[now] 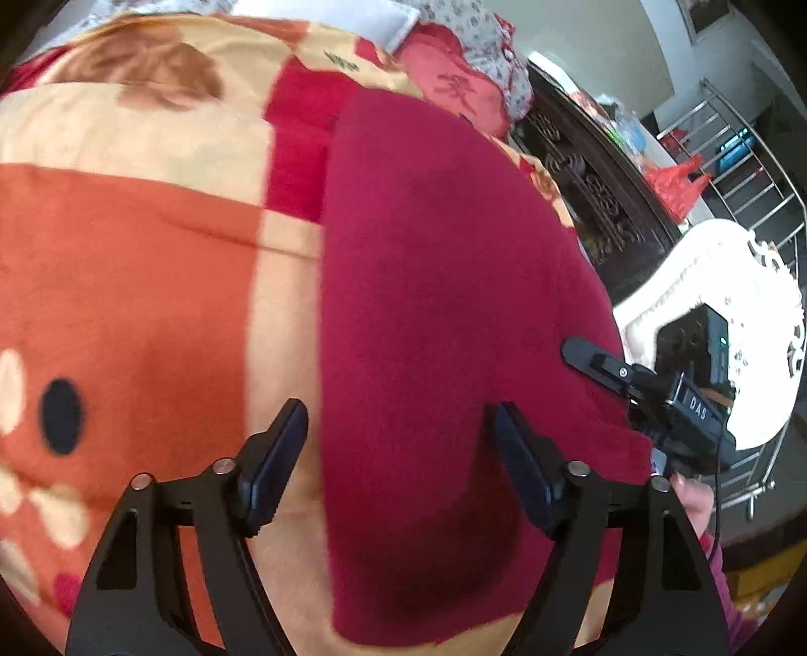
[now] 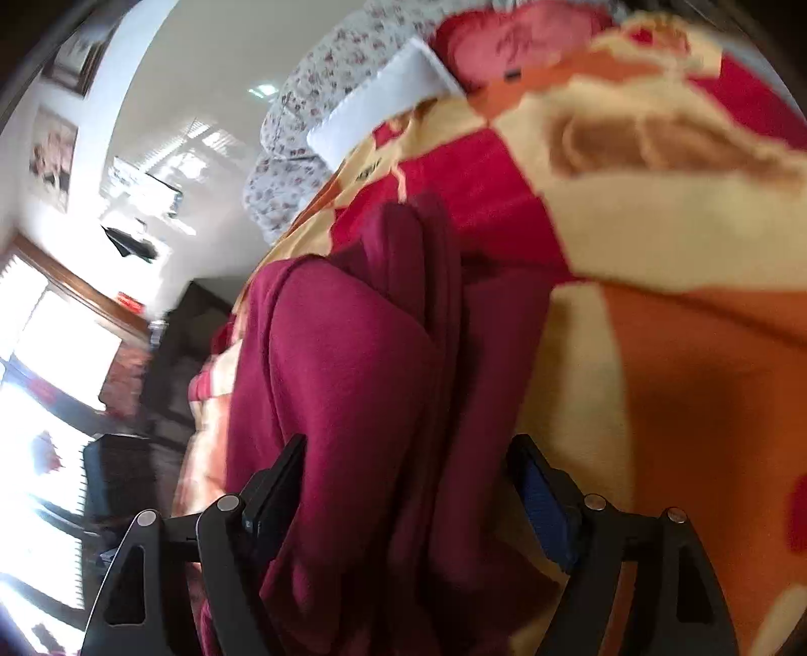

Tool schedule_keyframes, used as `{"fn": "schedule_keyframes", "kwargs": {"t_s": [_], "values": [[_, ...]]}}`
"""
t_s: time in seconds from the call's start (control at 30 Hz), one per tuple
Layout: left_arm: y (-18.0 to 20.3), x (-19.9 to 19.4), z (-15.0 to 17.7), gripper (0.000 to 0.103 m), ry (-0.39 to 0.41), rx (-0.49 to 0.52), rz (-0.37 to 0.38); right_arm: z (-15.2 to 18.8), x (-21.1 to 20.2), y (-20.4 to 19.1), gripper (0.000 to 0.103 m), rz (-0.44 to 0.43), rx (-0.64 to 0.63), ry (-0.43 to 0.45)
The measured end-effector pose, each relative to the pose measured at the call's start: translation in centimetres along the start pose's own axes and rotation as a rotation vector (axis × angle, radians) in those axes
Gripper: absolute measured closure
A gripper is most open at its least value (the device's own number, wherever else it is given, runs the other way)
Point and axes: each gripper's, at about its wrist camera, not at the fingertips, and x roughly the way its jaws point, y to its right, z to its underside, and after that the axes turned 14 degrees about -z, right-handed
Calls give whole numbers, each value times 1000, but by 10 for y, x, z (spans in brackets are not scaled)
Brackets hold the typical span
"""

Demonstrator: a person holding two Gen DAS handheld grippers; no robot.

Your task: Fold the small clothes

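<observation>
A dark red garment (image 1: 444, 282) lies spread on an orange, cream and red patterned blanket (image 1: 126, 252). My left gripper (image 1: 401, 454) hovers open over the garment's left edge, one finger over the blanket, the other over the cloth. At the garment's right edge a finger (image 1: 592, 359) of my right gripper reaches in, held by a hand (image 1: 698, 504). In the right wrist view the garment (image 2: 343, 363) is folded in layers, with a raised fold running away from me. My right gripper (image 2: 411, 489) is open astride it, and the pads stand clear of the cloth.
A floral grey pillow (image 1: 484, 30) and a red pillow (image 1: 454, 86) lie at the head of the bed. Dark carved wooden furniture (image 1: 595, 186), a white chair (image 1: 716, 282) and a red plastic bag (image 1: 676, 186) stand beside the bed. A bright window (image 2: 40, 353) shows at the left.
</observation>
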Motion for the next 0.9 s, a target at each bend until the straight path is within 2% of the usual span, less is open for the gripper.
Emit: {"fn": "schedule_keyframes", "kwargs": {"t_s": [0.07, 0.13, 0.17, 0.2, 0.27, 0.33, 0.43, 0.53, 0.6, 0.63, 0.67, 0.7, 0.77, 0.9], "values": [[3, 12, -4, 26, -18, -8, 23, -2, 1, 5, 27, -35, 9, -2], [5, 16, -7, 26, -22, -22, 53, -2, 2, 3, 54, -82, 7, -27], [7, 16, -8, 26, -27, -18, 60, -2, 2, 4, 61, -145, 47, -43], [9, 13, -8, 29, -28, -16, 54, -1, 0, 1, 64, -149, 55, -41], [13, -2, -8, 47, -24, -1, 55, 0, -3, -10, 66, -158, 42, -48], [12, -20, -8, 54, -24, 5, 55, 3, -8, -24, 66, -227, 55, -45], [9, -60, 3, 54, -24, 16, 36, 11, -10, -45, 66, -302, 69, -58], [0, -97, 18, 54, -11, 51, -48, 28, 0, -64, 67, -367, 88, -97], [-8, -101, 27, 54, -26, 34, -100, 36, 11, -66, 64, -335, 88, -114], [-15, -99, 31, 54, -32, 16, -121, 39, 18, -64, 61, -265, 81, -117], [-20, -95, 34, 54, -38, -1, -143, 41, 24, -62, 54, -118, 42, -109], [-25, -89, 37, 54, -42, -19, -182, 42, 26, -62, 53, 9, 1, -97], [-30, -87, 42, 54, -5, -22, -270, 45, 23, -76, 53, 165, -104, -82], [-28, -102, 49, 54, 71, 3, -257, 63, 5, -130, 53, 100, -229, -113]]}}
